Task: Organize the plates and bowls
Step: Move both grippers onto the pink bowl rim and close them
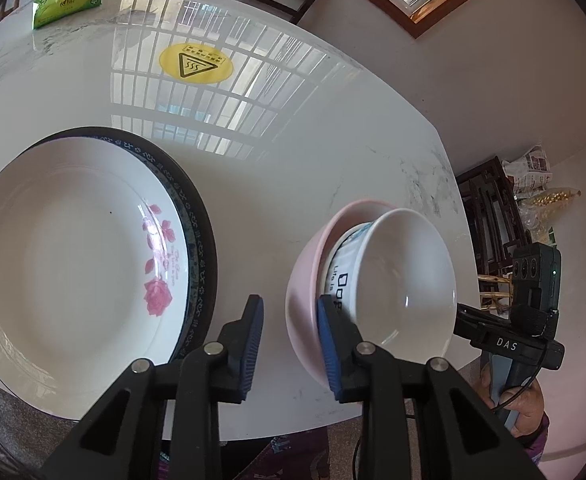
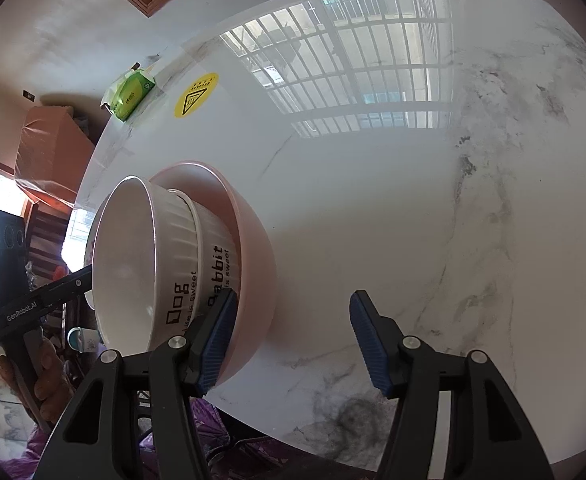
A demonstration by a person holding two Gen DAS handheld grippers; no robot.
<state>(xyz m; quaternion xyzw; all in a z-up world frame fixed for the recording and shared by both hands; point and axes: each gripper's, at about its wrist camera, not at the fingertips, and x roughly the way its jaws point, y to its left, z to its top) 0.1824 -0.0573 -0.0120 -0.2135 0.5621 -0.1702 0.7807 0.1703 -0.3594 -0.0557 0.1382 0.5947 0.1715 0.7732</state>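
Observation:
A white plate with pink roses lies stacked on a blue-patterned plate at the table's left. To its right stands a stack of bowls: a plain white bowl in a lettered white bowl in a pink bowl. The stack also shows in the right wrist view, with the plain white bowl, the lettered bowls and the pink bowl. My left gripper is open and empty between plates and bowls. My right gripper is open and empty just right of the bowls.
The white marble table carries a yellow warning sticker and a green tissue pack at the far side. Dark chairs stand beyond the table's right edge. The right gripper's body sits beside the bowls.

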